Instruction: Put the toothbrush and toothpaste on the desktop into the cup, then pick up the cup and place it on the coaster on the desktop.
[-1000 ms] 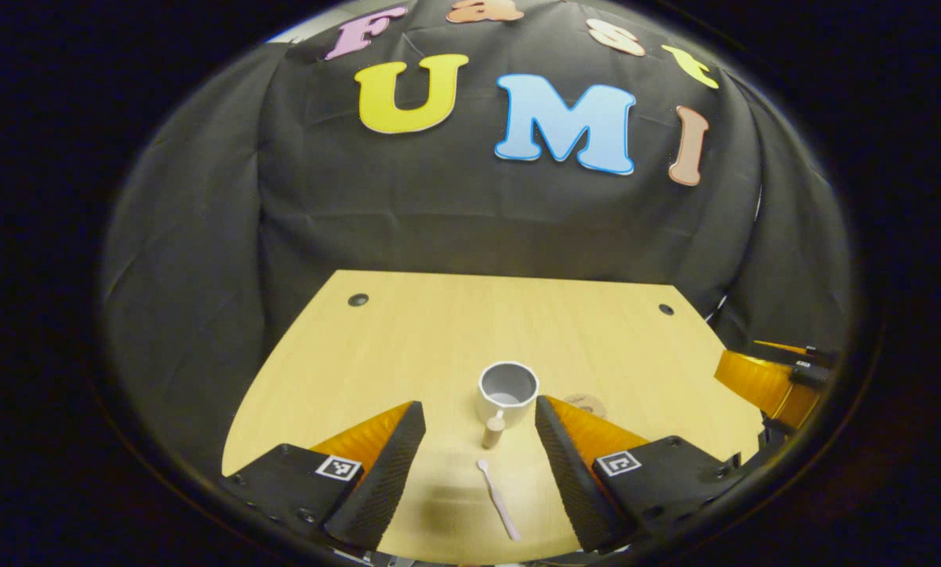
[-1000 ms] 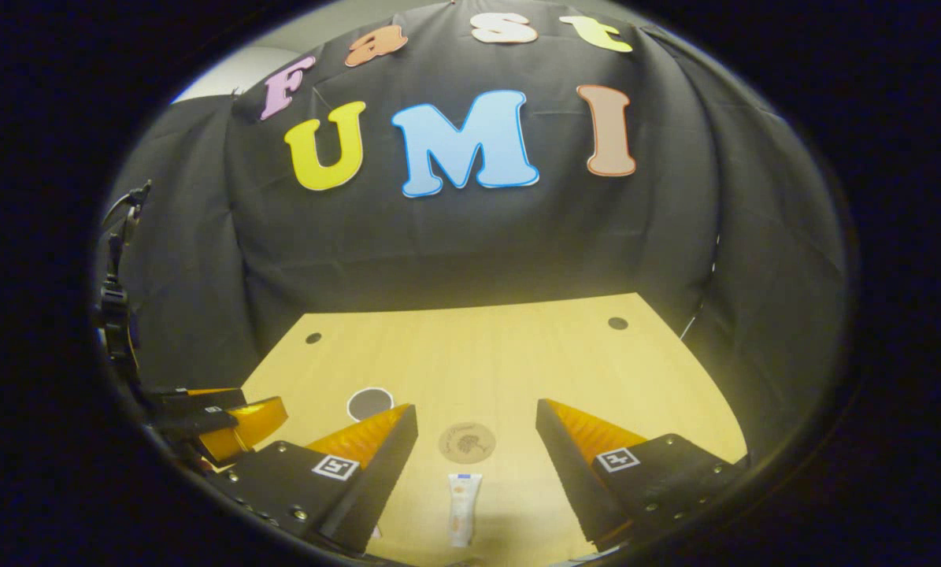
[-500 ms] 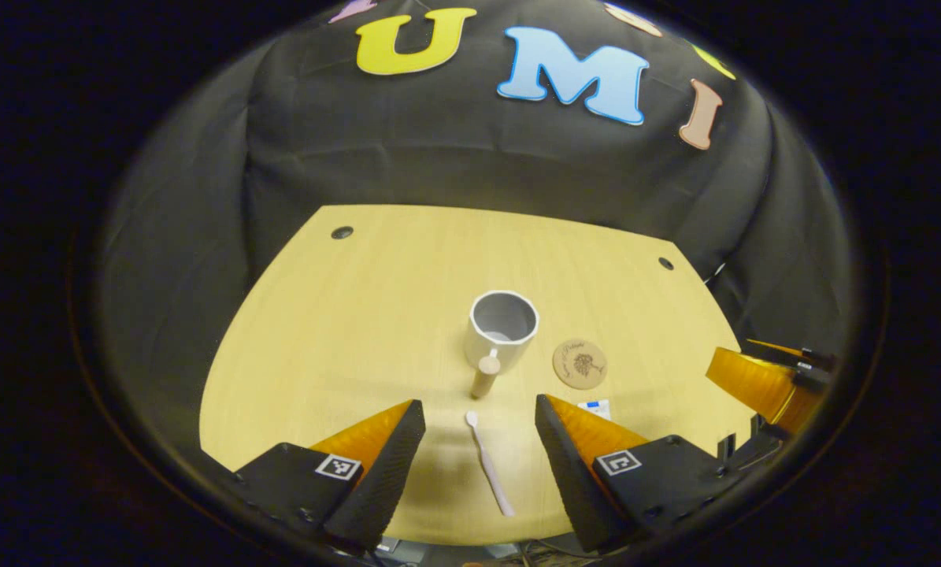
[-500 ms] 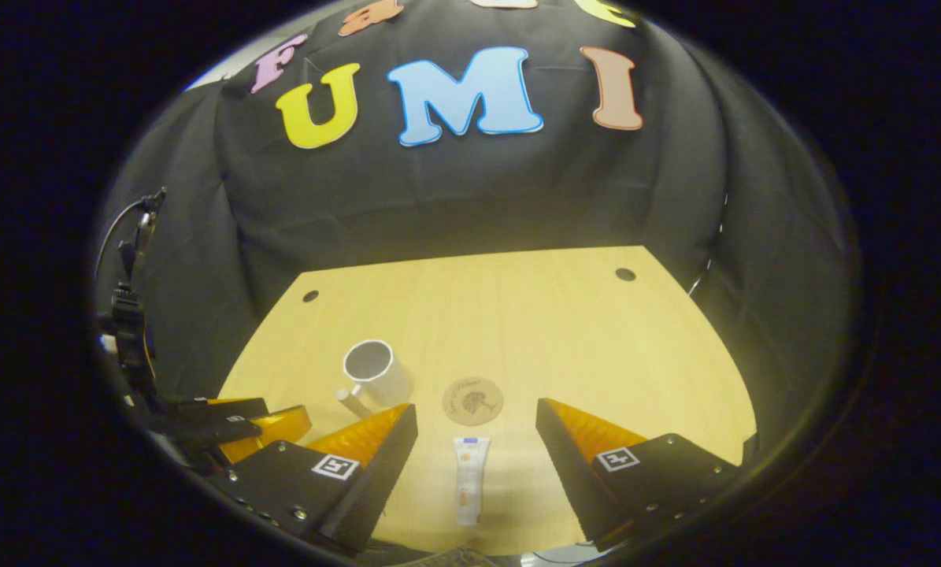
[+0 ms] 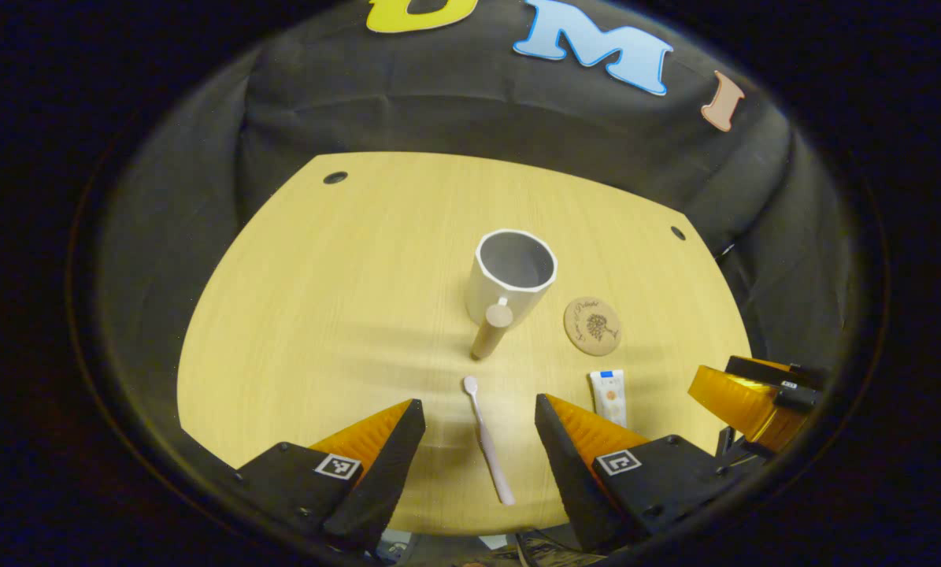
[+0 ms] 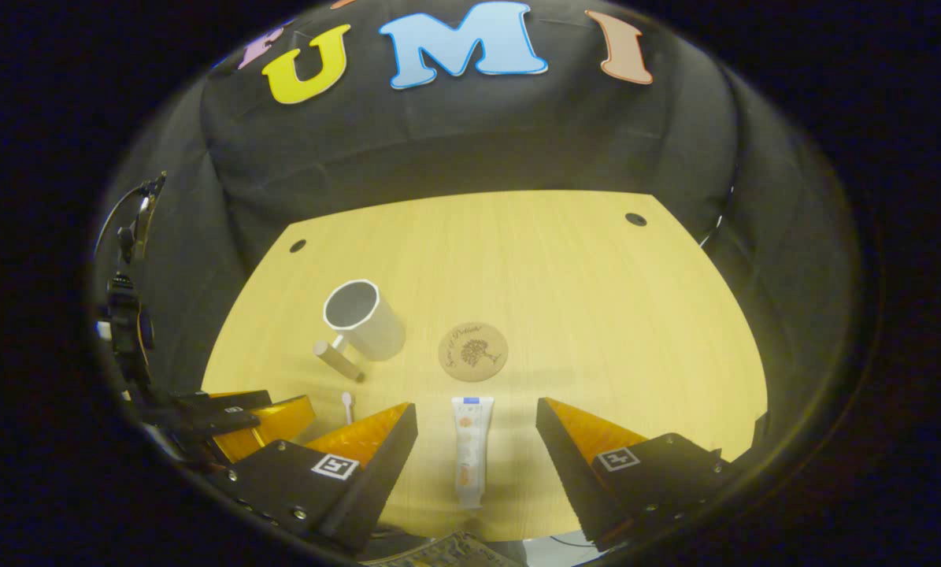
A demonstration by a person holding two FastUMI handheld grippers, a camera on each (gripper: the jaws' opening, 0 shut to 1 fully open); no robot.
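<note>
Toothbrush (image 5: 486, 441) lies flat on the desktop (image 5: 320, 315) between the spread, empty fingers of the left gripper (image 5: 479, 441), toothpaste (image 6: 468, 449) likewise between those of the right gripper (image 6: 476, 445), and farther out stand the cup (image 5: 509, 279) and the coaster (image 5: 592, 325) just beside it.

Pale wood bench (image 5: 344, 299), two dark round holes near far corners. On it: white cup (image 5: 509, 276) upright, stubby wooden handle toward near edge; round brown coaster (image 5: 592, 325) just beside cup, apart from it; toothbrush (image 5: 487, 439) flat near front edge, head toward cup; toothpaste tube (image 6: 470, 449) flat below coaster, cap toward coaster.
</note>
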